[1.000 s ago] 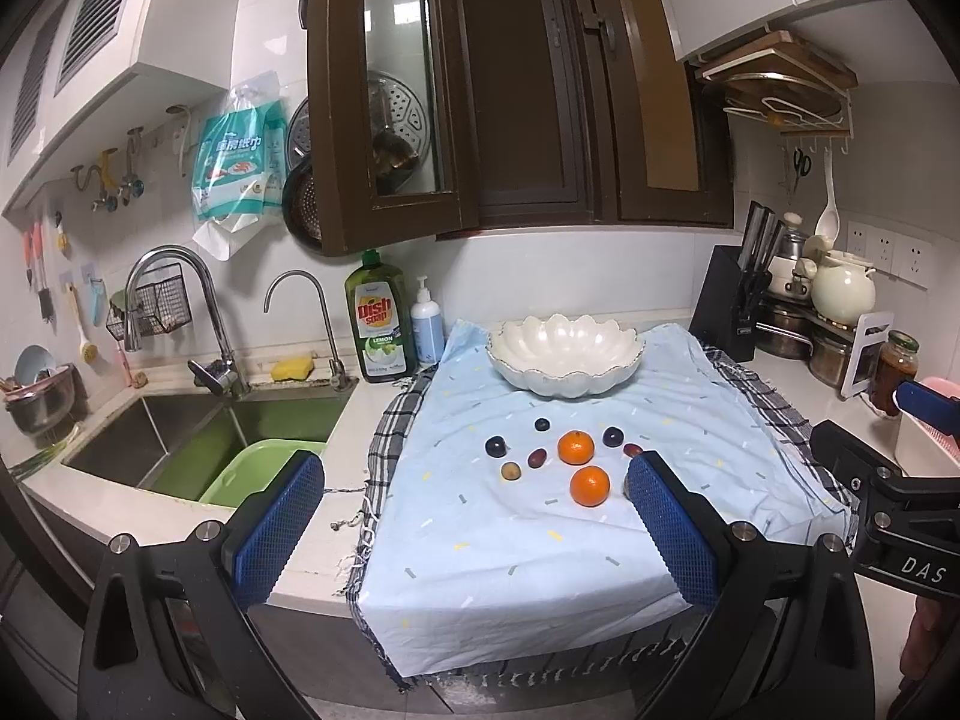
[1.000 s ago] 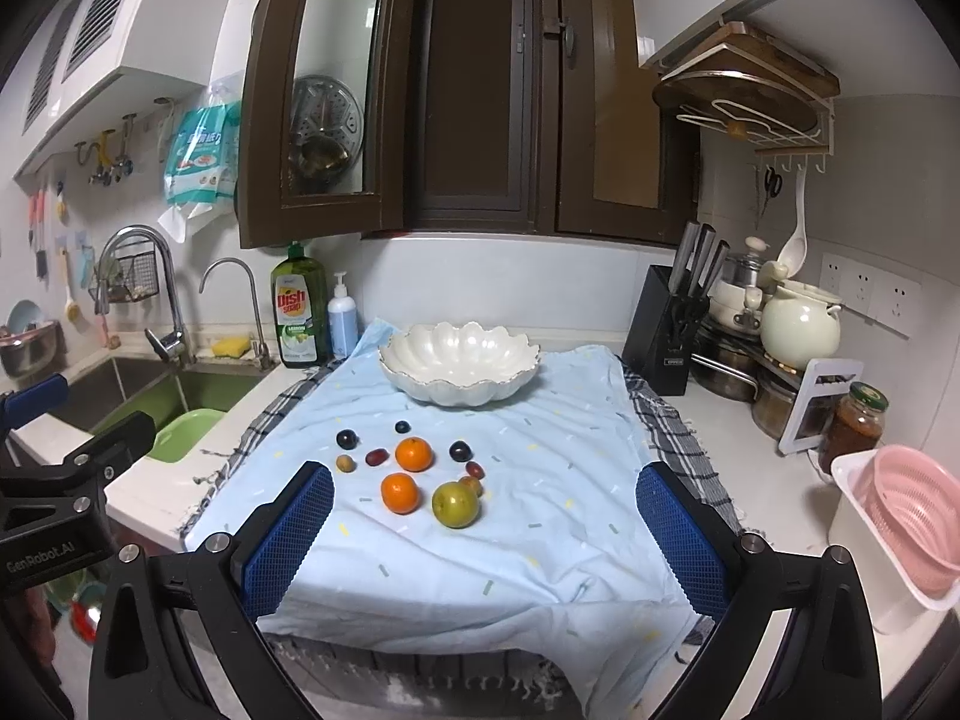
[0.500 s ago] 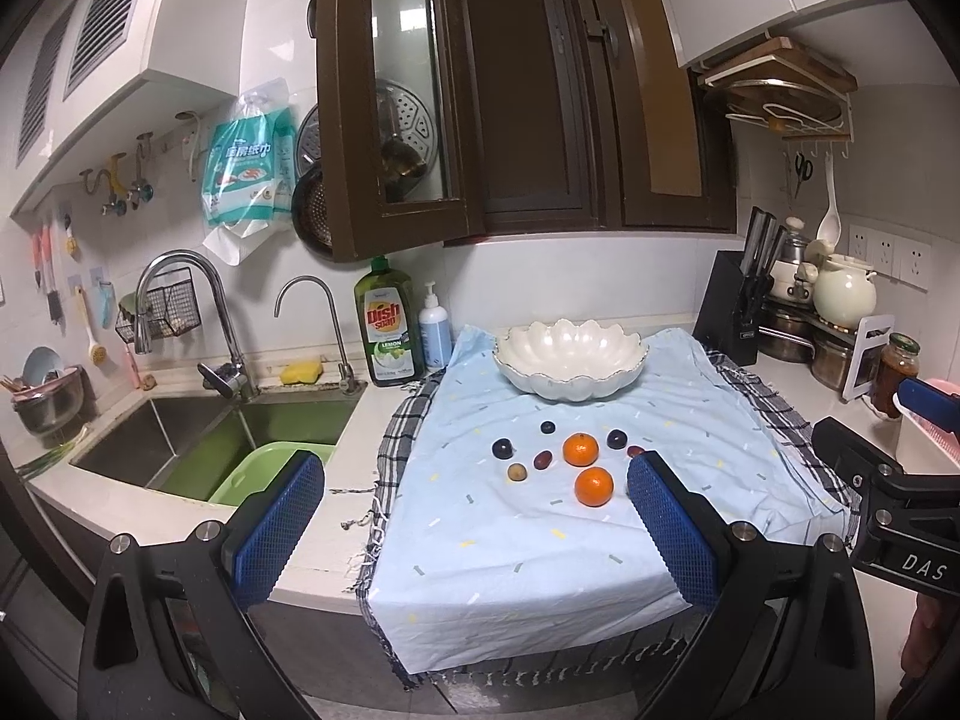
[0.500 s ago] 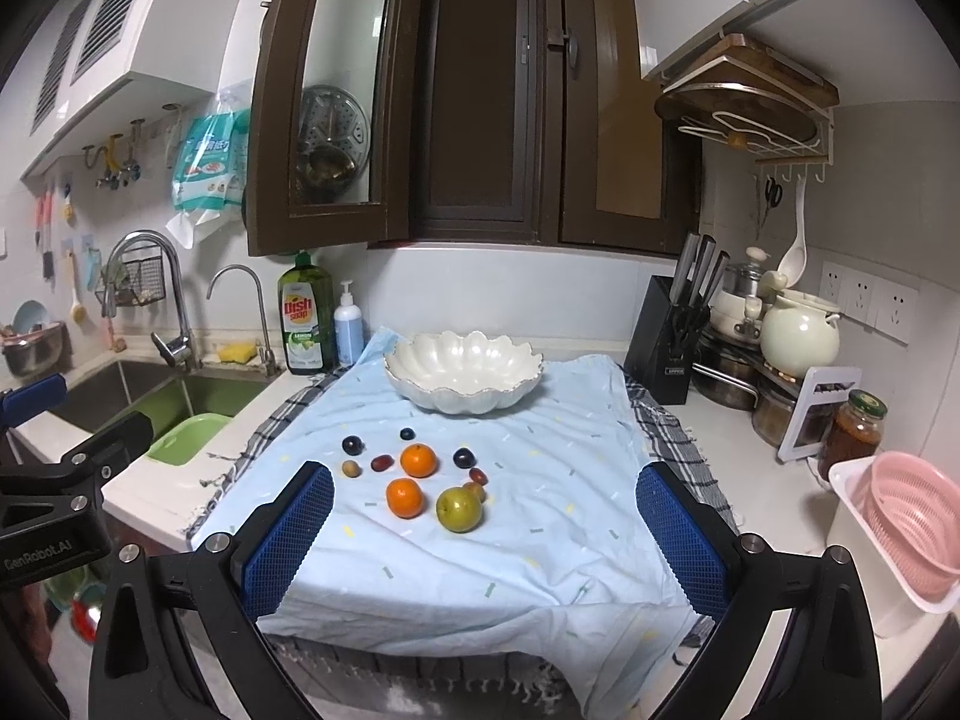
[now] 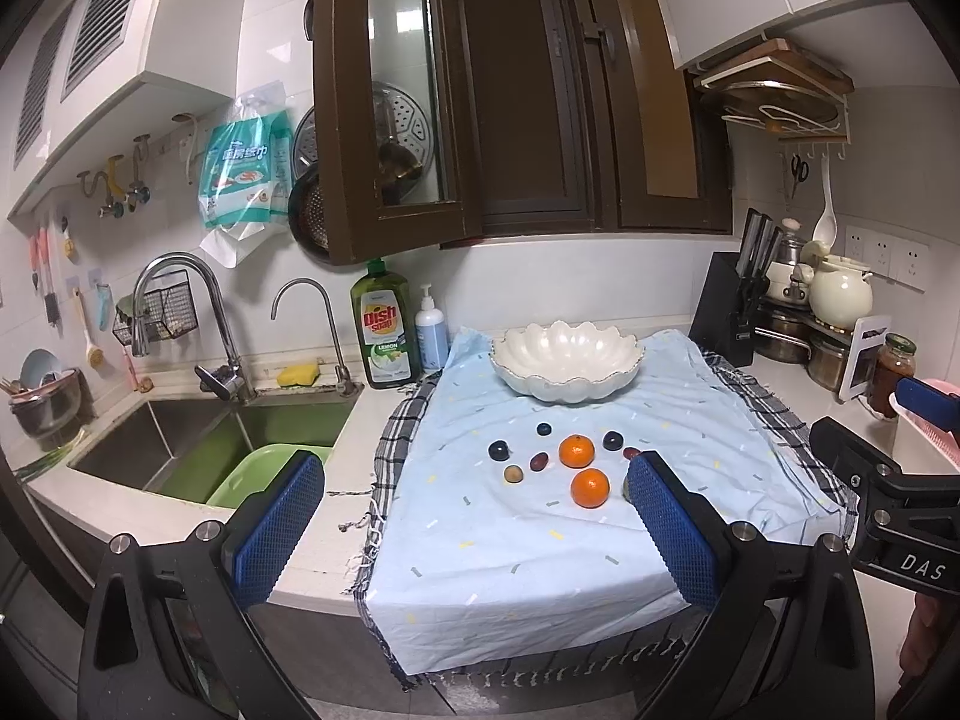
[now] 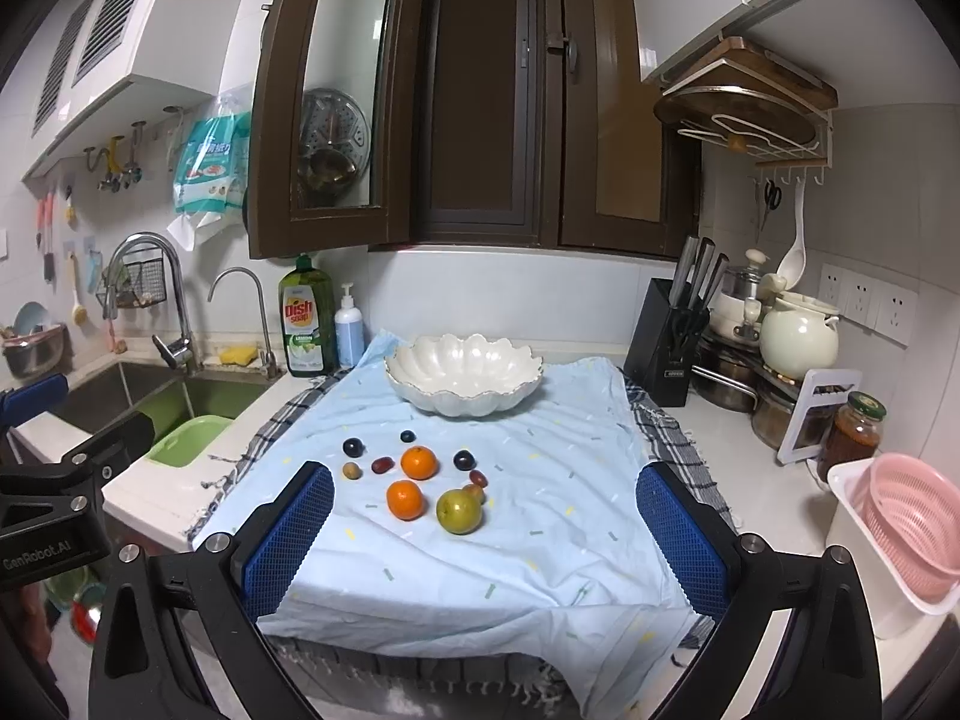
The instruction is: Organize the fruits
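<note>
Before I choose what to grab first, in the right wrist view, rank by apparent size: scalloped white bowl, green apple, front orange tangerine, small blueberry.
Scalloped white bowl
Green apple
Front orange tangerine, only slightly smaller than the apple
Small blueberry, farthest fruit yet clearly smallest

Mid-frame on the counter (image 6: 708, 438): a cloth (image 6: 480, 540), bowl (image 6: 463, 373) on its far end. Below the bowl, on the cloth, small fruits (image 6: 408, 462) clustered; nearest the lower edge, two side by side, mandarin (image 6: 405, 500) left, pear (image 6: 459, 512) right. At frame left, a sink (image 6: 198, 396); right of it, against the wall, a soap bottle (image 6: 307, 318). At frame right, a knife block (image 6: 663, 343).
</note>
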`<state>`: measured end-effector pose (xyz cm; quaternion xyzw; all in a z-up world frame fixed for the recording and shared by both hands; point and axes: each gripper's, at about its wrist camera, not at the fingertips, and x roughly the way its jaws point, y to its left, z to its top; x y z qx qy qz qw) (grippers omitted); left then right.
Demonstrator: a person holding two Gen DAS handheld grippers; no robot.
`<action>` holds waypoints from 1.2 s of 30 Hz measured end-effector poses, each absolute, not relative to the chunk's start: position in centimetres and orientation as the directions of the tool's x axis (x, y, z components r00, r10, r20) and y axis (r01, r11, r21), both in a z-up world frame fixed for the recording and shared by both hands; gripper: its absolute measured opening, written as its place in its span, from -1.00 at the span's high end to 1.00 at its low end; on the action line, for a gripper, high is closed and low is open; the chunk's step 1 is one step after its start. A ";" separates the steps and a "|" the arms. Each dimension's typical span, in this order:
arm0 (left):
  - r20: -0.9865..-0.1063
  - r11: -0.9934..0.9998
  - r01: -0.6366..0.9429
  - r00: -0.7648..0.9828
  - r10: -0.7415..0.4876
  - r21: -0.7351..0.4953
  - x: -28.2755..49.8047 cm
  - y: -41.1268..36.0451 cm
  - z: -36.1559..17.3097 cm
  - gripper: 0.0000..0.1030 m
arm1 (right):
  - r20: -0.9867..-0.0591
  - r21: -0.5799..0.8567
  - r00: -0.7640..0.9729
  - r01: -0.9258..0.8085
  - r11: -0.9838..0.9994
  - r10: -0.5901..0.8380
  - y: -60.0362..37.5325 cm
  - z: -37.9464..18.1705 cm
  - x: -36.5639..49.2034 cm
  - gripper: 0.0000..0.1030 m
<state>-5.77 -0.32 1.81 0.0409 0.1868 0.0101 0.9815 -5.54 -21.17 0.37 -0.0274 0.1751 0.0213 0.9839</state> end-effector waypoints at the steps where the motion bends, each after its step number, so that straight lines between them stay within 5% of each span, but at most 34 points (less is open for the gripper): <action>1: -0.367 0.996 -0.004 0.930 0.035 0.084 -5.7 -0.3 1.8 -1.00 | -0.346 -0.047 0.938 -0.051 0.998 0.032 -21.1 0.4 -5.5 -0.99; 36: -0.399 0.992 0.059 0.917 -0.010 0.111 -3.4 -2.1 0.5 -1.00 | -0.365 -0.032 0.930 -0.049 0.998 0.034 -22.2 -0.4 -4.2 -0.99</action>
